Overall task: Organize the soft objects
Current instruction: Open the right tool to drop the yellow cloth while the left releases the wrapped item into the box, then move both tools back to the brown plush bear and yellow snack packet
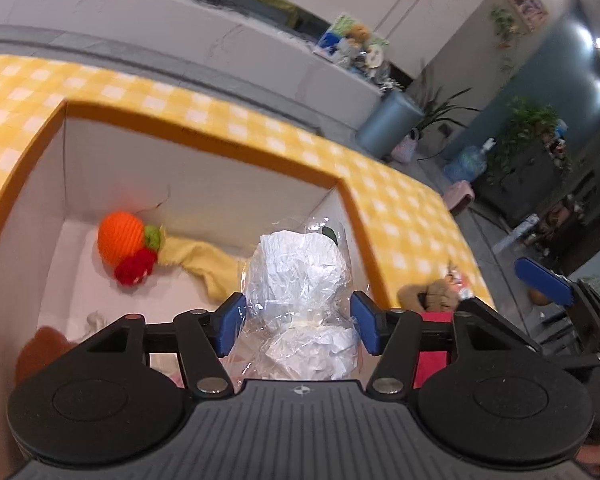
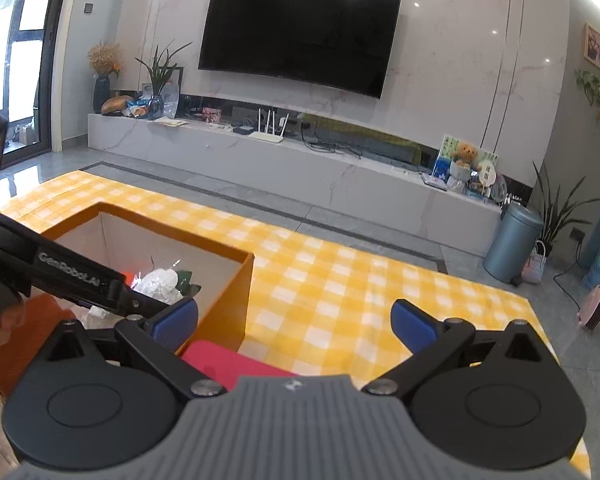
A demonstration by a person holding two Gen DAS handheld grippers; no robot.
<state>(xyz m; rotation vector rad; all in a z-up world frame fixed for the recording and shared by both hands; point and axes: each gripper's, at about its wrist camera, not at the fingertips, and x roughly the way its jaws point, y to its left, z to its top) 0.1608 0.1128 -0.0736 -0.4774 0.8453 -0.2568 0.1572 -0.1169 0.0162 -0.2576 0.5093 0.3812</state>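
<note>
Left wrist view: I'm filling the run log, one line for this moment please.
left hand-held gripper: open around plastic-wrapped bundle | place: over orange box | right hand-held gripper: open, empty

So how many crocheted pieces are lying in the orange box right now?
3, clustered at the box's back left: an orange ball, a green piece on its right side, and a red piece below. The wrapped bundle and gripper may hide others.

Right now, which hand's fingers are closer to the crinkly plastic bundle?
Left. The left gripper has its fingers either side of the plastic bundle in the box; the right gripper is outside, over the checked cloth.
</note>
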